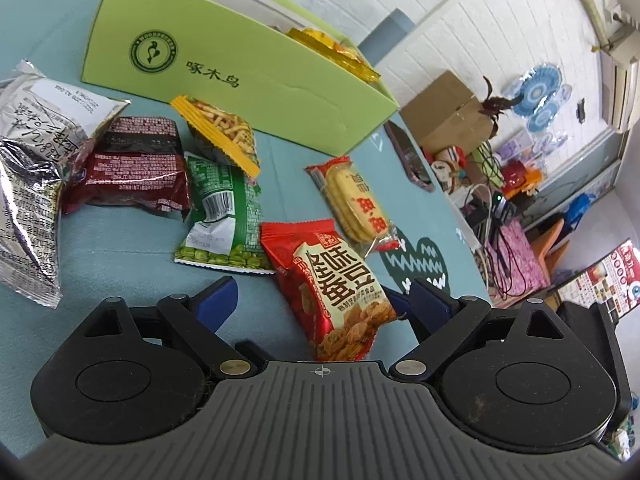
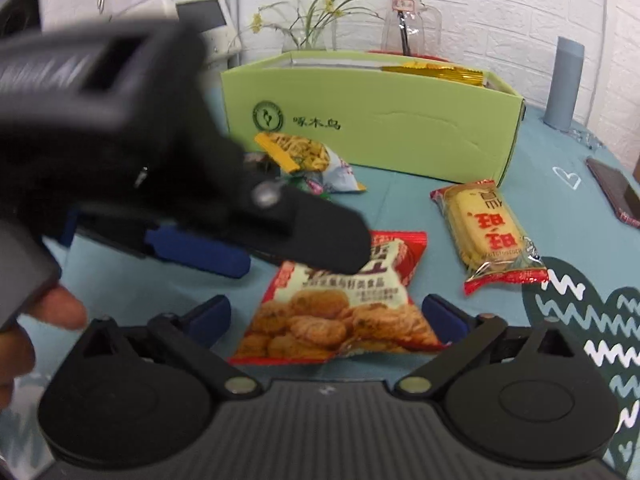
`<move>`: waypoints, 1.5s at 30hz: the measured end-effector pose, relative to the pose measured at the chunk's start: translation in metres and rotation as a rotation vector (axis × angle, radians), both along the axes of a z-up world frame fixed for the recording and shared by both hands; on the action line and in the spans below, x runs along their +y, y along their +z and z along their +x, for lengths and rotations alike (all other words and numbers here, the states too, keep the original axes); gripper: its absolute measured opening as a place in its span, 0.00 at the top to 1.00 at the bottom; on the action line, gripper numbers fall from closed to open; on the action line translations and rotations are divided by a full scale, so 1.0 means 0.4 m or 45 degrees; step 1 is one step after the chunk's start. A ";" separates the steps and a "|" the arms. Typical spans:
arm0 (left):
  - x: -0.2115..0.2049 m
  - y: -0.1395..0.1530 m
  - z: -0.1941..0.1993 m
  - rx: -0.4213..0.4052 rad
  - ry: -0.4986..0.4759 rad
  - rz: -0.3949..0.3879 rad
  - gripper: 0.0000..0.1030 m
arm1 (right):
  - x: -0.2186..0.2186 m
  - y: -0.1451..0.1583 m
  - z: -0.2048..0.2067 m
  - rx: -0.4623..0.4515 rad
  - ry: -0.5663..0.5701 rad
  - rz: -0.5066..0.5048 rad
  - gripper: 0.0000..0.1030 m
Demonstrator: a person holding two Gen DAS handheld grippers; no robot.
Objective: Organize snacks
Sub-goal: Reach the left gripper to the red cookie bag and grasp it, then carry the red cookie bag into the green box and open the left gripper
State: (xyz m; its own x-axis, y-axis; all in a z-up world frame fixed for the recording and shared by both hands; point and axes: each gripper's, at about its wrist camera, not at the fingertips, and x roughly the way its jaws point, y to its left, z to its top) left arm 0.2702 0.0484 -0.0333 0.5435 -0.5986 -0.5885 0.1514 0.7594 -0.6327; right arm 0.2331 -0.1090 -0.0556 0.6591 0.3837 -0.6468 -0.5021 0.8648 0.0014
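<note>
Left gripper [image 1: 320, 300]: jaws spread wide, nothing pressed between the pads. The red snack packet [image 1: 334, 288] lies flat on the counter [image 1: 120, 256] between the blue fingers [image 1: 218, 300], touching neither as far as the left wrist view shows.

Right gripper [image 2: 326, 314]: jaws likewise wide apart, straddling the same red packet from its own side; contact with the pads is not evident, though the packet's corners sit close to them and the view is soft there. In the right wrist view the left gripper crosses the frame, blurred, one finger over the packet's upper edge.

Green box [image 1: 240, 76]: stands at the rear of the counter, open-topped, a yellow packet [image 1: 336, 50] inside.

Loose on the counter in front of the box: biscuit packet [image 1: 352, 204], green pea packet [image 1: 224, 220], yellow-edged packet [image 1: 218, 136], dark red packet [image 1: 132, 164], silver packet [image 1: 32, 176].
</note>
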 end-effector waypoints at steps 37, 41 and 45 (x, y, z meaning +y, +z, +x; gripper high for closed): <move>0.090 0.249 0.383 -0.284 0.125 0.156 0.72 | 0.116 0.219 0.415 -0.281 0.255 0.122 0.15; 0.117 0.197 0.461 -0.225 0.155 0.173 0.69 | 0.140 0.181 0.490 -0.227 0.257 0.137 0.12; 0.169 0.219 0.456 -0.282 0.244 0.155 0.58 | 0.117 0.200 0.487 -0.274 0.251 0.123 0.10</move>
